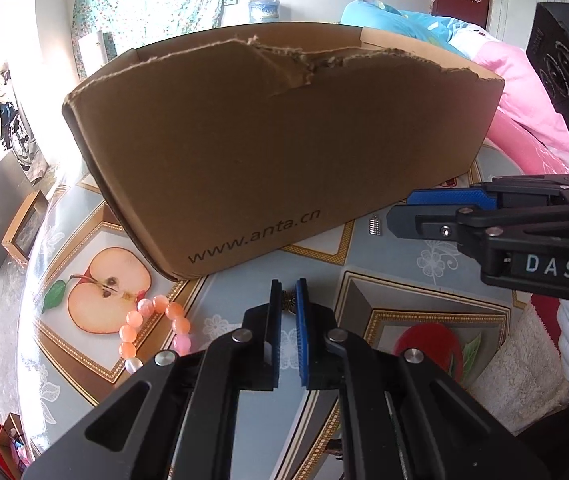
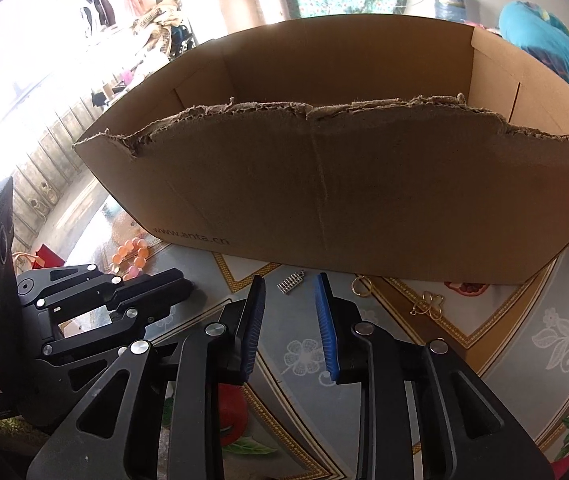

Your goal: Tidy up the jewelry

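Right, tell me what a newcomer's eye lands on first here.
First the big cardboard box with its torn front edge, standing at the back of the fruit-patterned tablecloth. Next the orange bead bracelet lying by the box's left corner, over a printed apple. Then the left claw, shut on a small bronze-coloured piece, with a little silver charm just ahead of the right claw.

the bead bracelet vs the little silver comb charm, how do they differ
The bead bracelet is a loop of round orange and pink beads; the silver comb charm is a small flat toothed metal piece. The bracelet lies near the left corner of the cardboard box, partly hidden behind the left gripper; the charm lies just ahead of the right gripper, fully visible. The bracelet is much larger. Both rest on the tablecloth, outside the box.
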Demonstrator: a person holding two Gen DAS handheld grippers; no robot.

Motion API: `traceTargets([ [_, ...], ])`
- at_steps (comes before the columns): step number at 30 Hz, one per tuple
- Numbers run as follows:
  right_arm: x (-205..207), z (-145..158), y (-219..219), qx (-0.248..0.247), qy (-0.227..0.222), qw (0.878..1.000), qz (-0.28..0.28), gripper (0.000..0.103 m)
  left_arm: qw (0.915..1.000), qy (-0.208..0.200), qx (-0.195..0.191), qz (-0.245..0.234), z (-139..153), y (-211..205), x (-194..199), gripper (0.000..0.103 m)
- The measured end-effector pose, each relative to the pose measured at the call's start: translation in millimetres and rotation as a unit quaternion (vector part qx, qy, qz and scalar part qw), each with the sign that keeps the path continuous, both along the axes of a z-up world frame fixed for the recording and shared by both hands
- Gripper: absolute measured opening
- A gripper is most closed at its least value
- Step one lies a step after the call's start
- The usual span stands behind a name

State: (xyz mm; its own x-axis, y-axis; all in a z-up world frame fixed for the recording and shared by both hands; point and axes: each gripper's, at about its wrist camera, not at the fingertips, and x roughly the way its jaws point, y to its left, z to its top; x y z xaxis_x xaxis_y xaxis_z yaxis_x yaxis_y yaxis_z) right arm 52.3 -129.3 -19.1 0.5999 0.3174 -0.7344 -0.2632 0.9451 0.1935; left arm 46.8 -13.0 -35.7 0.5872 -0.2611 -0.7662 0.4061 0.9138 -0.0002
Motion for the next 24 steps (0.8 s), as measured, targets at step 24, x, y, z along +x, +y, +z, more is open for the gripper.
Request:
traceTargets([
  [24,10.1,-14.1,19.0,-0.044,-0.004,0.998,-0.048,0.002,0.9998,-0.006,-0.006,0.020,0.3,-1.7,-2.4,0.006],
])
